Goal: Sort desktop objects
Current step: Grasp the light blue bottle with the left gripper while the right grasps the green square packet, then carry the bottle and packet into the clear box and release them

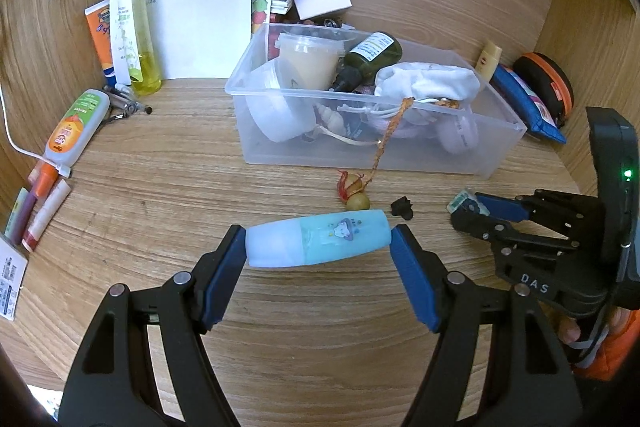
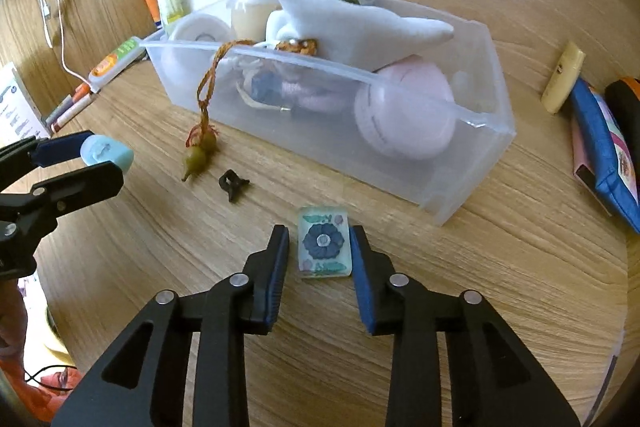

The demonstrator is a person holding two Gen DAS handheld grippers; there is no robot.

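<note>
At lower centre of the left wrist view, one blue bottle (image 1: 318, 239) is clamped end-to-end by the left gripper (image 1: 318, 247), long axis left-right, pale cap pointing left. In the right wrist view, one flower tile (image 2: 323, 248) lies flat at centre, long axis toward the clear bin (image 2: 472, 179), betw. the right gripper (image 2: 320, 247) pads, spread w/ gaps either side.

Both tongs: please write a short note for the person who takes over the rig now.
Left tongs: closed end to end on the blue bottle, low over the desk.
Right tongs: open around the flower tile, which lies flat; one finger touches it, no grip yet.
Clear box: already holds a cup, dark bottle, cloth and pink case.
Left to do: bottle and tile into the box, then the black clip and the bead cord hanging over the rim.
</note>
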